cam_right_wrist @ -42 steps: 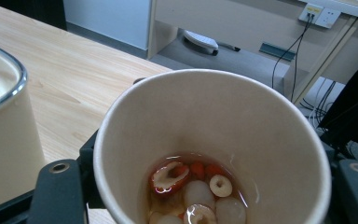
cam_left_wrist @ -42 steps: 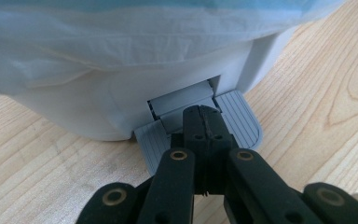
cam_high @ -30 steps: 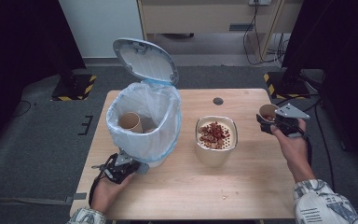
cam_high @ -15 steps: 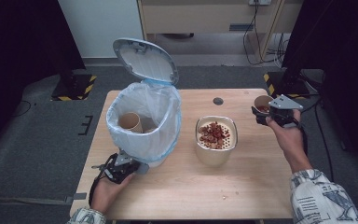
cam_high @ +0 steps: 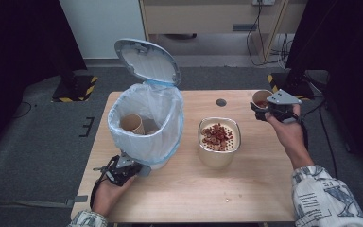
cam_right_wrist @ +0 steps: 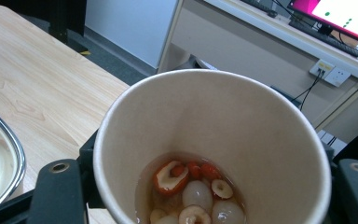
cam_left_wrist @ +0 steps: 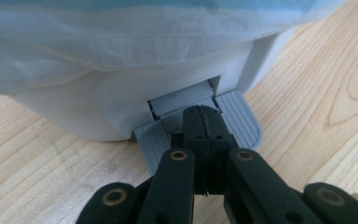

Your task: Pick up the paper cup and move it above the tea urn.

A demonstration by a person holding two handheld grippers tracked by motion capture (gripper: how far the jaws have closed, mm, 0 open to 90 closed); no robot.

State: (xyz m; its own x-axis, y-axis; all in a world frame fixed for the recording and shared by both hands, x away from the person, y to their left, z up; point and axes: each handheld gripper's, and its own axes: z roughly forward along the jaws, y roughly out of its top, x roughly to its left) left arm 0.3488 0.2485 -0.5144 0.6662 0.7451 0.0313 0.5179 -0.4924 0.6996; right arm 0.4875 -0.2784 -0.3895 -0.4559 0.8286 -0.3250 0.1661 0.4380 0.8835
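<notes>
A white pedal bin (cam_high: 146, 123) lined with a pale blue bag stands at the table's left, its lid (cam_high: 146, 61) raised. A brown paper cup (cam_high: 132, 124) lies inside it. My left gripper (cam_high: 139, 169) is shut, and its tips (cam_left_wrist: 200, 114) press down on the grey pedal (cam_left_wrist: 242, 121). My right gripper (cam_high: 264, 106) is shut on a paper cup (cam_high: 261, 97) and holds it above the table's far right. That cup (cam_right_wrist: 242, 130) holds liquid with red date slices and pale fruit, and a black finger (cam_right_wrist: 58, 186) hugs its side.
A cream bowl with a metal strainer (cam_high: 219, 142) full of red and brown bits stands mid-table, left of the held cup. A dark round hole (cam_high: 221, 102) sits near the far edge. Crumbs (cam_high: 227, 200) lie near the front edge. Beyond the table is a desk with cables.
My right gripper has carried the cup a little to the left and upward. The left gripper and the open bin lid have stayed as they were.
</notes>
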